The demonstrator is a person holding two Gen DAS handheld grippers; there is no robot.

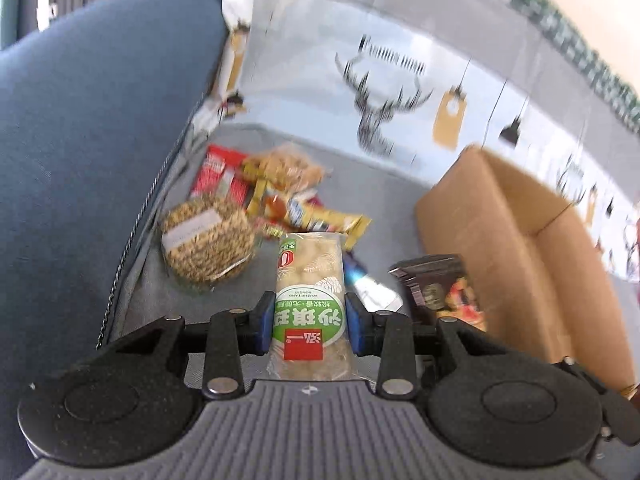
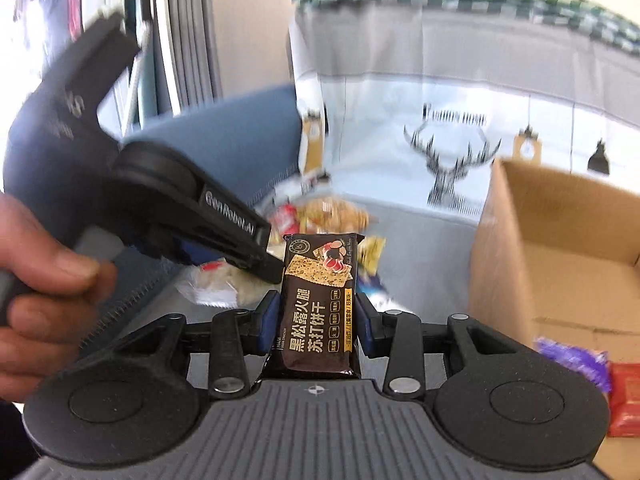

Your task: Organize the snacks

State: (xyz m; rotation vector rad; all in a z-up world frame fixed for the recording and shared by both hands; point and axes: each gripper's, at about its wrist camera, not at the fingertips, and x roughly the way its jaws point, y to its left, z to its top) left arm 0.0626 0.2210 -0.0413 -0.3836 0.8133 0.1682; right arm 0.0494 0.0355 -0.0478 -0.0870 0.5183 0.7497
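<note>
Now, left wrist view: we see our left gripper [image 1: 311, 326] clamped on a green-labelled snack pack [image 1: 310, 300], blue pads [image 1: 264, 326] pressing both long sides; the pack stands off the grey cloth surface [image 1: 360, 176].
Pack material: clear crinkly film over pale puffed pieces, a slim oblong, soft enough to dent.
Loose pile: a round seeded cake in clear wrap [image 1: 208, 240] near the blue cushion edge [image 1: 80, 152], with a bag of golden bites [image 1: 288, 168], a red packet [image 1: 218, 172] and yellow sachets [image 1: 320, 218] behind it toward the far wall.
Box: a cardboard box [image 1: 520, 240] at the right side of the cloth surface, matte brown, flaps up.

Right wrist view: our right gripper [image 2: 316, 322] is closed on a dark cracker pack [image 2: 318, 304], pads on its two long edges, the pack clear of the surface.
Cracker pack material: glossy dark-brown foil, flat and rectangular, crimped at the top, stiffer than the green one.
Other tool: the left gripper crosses at the left, held by a hand [image 2: 44, 288]; its tip sits near our cracker pack, though we cannot tell if they touch.
Box interior: the cardboard box [image 2: 560, 248] stands open at the right, with a purple wrapper [image 2: 572, 360] and a red packet [image 2: 626, 400] at its near corner.

Step in hand, as we judge: carrying both packs to the box.
Doing it well: we should keep both grips light but steady, bring one tool over the rim at a time so they do not knock, and release low inside.
</note>
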